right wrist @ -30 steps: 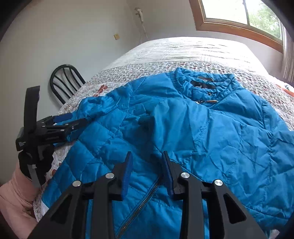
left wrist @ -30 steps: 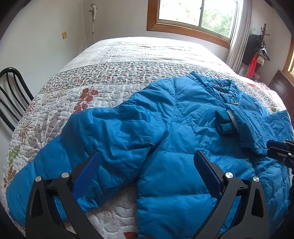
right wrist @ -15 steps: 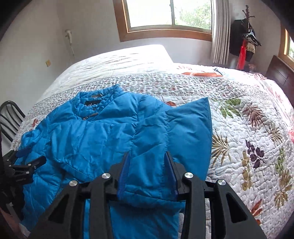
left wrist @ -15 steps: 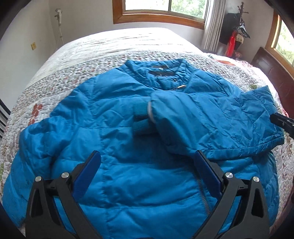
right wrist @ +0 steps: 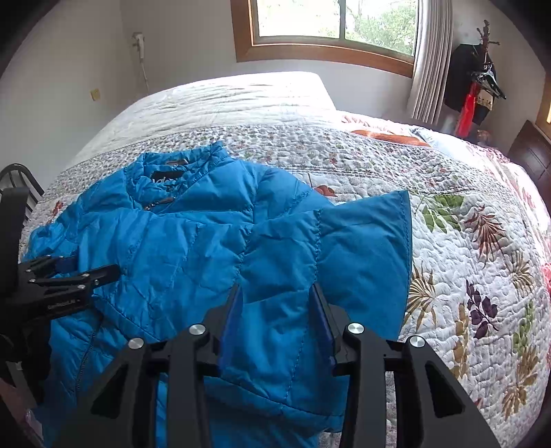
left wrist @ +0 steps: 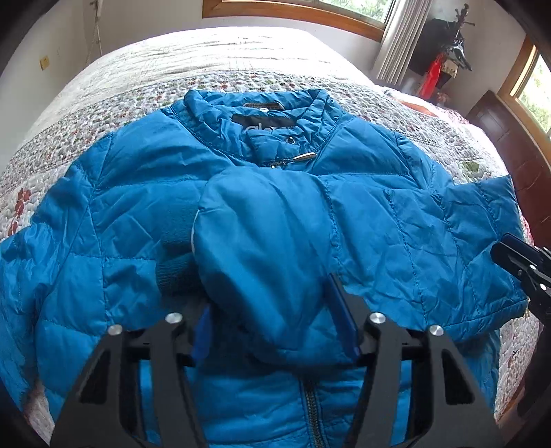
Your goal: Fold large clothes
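A blue puffer jacket (left wrist: 113, 213) lies face up on the quilted bed (left wrist: 241, 58), collar toward the window. One sleeve (left wrist: 261, 234) is folded across the chest, its knit cuff (left wrist: 174, 267) pointing left. My left gripper (left wrist: 268, 293) straddles that sleeve; its jaws are closing and the fabric fills the gap between the pads. It also shows in the right wrist view, low at the left edge (right wrist: 86, 268). My right gripper (right wrist: 275, 293) is shut on the jacket's (right wrist: 172, 248) folded shoulder, with the sleeve's fold (right wrist: 365, 241) fanning out to the right. In the left view only a tip of the right gripper (left wrist: 516, 258) shows.
The floral quilt (right wrist: 465, 258) runs bare to the right of the jacket. A black chair (right wrist: 20, 179) stands off the bed's left side. A coat stand (right wrist: 482, 79) and dark wooden furniture (left wrist: 516, 138) are at the far right, under the window (right wrist: 337, 24).
The left gripper swung from the jacket's left sleeve to its middle, came close over the folded sleeve, and its jaws narrowed around it. The right gripper moved to the jacket's right edge, then held still.
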A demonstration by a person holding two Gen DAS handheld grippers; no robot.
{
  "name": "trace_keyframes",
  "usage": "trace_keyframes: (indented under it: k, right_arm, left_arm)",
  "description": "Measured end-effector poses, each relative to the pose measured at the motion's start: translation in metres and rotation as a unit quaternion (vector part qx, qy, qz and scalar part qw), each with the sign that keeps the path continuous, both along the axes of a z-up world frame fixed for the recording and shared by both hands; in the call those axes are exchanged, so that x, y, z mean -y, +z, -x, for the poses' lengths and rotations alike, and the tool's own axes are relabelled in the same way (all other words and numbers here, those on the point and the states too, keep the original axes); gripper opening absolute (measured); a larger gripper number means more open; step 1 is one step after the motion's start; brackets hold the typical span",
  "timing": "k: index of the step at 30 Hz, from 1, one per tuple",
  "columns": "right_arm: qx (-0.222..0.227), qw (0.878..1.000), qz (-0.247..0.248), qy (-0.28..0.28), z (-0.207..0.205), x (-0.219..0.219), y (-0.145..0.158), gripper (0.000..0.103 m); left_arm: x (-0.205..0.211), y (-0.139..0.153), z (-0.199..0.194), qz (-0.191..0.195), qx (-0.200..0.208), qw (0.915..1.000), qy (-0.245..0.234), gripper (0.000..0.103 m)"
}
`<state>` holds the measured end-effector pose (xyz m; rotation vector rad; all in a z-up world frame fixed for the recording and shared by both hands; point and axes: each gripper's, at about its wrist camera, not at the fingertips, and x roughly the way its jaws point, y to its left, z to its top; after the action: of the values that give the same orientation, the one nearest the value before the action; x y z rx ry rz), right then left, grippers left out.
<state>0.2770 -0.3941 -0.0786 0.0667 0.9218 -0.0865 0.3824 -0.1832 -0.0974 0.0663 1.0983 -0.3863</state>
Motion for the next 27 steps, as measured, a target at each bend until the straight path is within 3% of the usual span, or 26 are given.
trace_keyframes:
  k: [1,2,5,7,12,18,21,23,27]
  right_arm:
    - [0.000,1.000,0.001,0.003,0.000,-0.002,-0.001,0.041]
    - [-0.001,1.000,0.001,0.006,0.000,-0.005,-0.001,0.041]
    - [-0.002,1.000,0.006,0.018,0.001,-0.015,-0.002,0.041]
    - [-0.001,1.000,0.009,0.027,0.003,-0.023,-0.002,0.041]
    - [0.002,0.998,0.011,0.054,0.005,-0.044,-0.001,0.041]
    - [-0.022,0.998,0.004,0.055,-0.004,-0.053,-0.015,0.041]
    - [-0.041,0.998,0.008,0.051,-0.011,-0.056,-0.032,0.041]
    - [-0.044,0.998,0.013,0.051,-0.014,-0.057,-0.039,0.041]
    - [-0.042,0.998,0.012,0.046,-0.015,-0.057,-0.044,0.041]
  left_arm:
    - [0.000,0.001,0.001,0.000,0.008,1.0000,0.001,0.046]
    - [-0.001,0.003,0.002,-0.005,0.020,0.9998,0.002,0.031]
    - [-0.012,0.014,0.004,0.032,0.030,0.9990,0.008,0.019]
    - [-0.024,0.023,0.004,0.047,0.039,0.9980,0.017,0.017]
    - [-0.068,0.033,-0.002,0.048,0.060,0.9954,0.058,0.015]
    - [-0.115,0.027,-0.010,0.014,0.070,0.9934,0.089,0.015]
    - [-0.120,0.008,-0.017,0.000,0.053,0.9945,0.091,0.020]
    - [-0.118,-0.002,-0.018,-0.017,0.057,0.9945,0.087,0.027]
    - [-0.113,-0.008,-0.020,-0.034,0.066,0.9941,0.079,0.029]
